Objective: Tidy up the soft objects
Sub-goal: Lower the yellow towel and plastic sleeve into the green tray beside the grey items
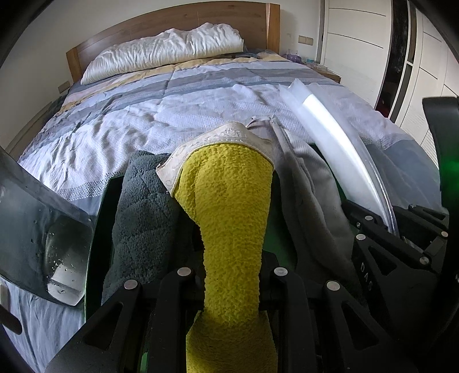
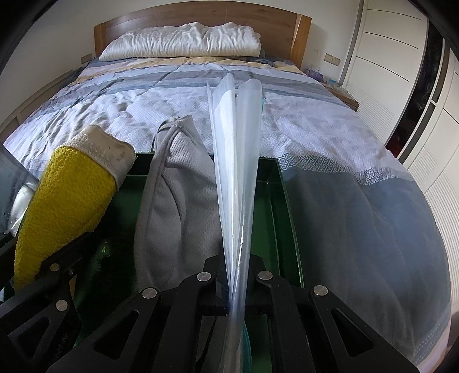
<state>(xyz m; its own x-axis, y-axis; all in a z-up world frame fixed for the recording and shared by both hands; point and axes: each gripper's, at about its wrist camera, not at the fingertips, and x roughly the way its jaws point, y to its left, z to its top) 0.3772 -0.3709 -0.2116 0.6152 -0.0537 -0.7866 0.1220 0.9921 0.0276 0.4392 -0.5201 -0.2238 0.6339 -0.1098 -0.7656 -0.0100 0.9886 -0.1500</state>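
Note:
My left gripper [image 1: 232, 272] is shut on a yellow terry towel [image 1: 229, 200] with a pale hem, which stands up between its fingers over a green bin [image 2: 287, 195]. A dark grey fluffy towel [image 1: 143, 218] lies in the bin to its left, and a light grey garment [image 1: 312, 200] to its right. My right gripper [image 2: 236, 275] is shut on a clear plastic bag [image 2: 235, 160], pinched flat and rising upright. In the right wrist view the grey garment [image 2: 175, 195] is just left of the bag, and the yellow towel [image 2: 68, 195] with the left gripper [image 2: 57, 269] is further left.
The bin sits on the near end of a bed with a blue-grey quilt [image 1: 172, 100]. A white pillow [image 1: 166, 48] lies against a wooden headboard [image 2: 200, 17]. A dark translucent sheet [image 1: 43, 229] hangs at the left. White wardrobe doors [image 2: 387, 57] and a nightstand [image 1: 330, 73] are at the right.

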